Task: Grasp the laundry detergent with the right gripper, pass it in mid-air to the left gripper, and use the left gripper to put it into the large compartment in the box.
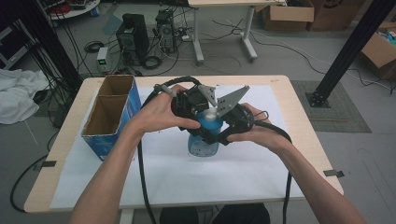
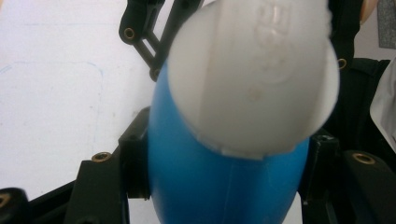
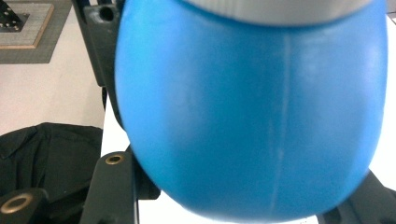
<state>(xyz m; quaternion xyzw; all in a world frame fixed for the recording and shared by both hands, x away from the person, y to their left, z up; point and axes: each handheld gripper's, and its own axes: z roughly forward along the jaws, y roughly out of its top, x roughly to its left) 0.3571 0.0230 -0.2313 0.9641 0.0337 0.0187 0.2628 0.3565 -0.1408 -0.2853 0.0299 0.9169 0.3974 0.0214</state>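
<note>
A wooden table (image 1: 299, 121) carries a white sheet (image 1: 187, 172) over most of its top, and an open blue cardboard box (image 1: 112, 116) with two compartments sits at its left edge. Near the middle of the sheet stands a blue bottle (image 1: 201, 144) with a white cap (image 1: 212, 112), upright as far as the high view shows, with both tools meeting around its upper part. The left gripper (image 1: 189, 116) comes at it from the left and the right gripper (image 1: 233, 123) from the right, each held in one hand. In the left gripper view the black jaws sit against both flanks of the bottle (image 2: 210, 177) just below the cap (image 2: 254, 70), so it looks clamped on the body. In the right gripper view the rounded blue wall (image 3: 252, 112) bulges between the jaws and touches them at the left; the right side is cut off, so a firm squeeze there is likely but not certain. The bottle looks like smooth, glossy moulded plastic, probably light and slightly yielding, and slippery on its curved shoulder. The safer hold is probably low on the widest part of the body, with the cap left free.
</note>
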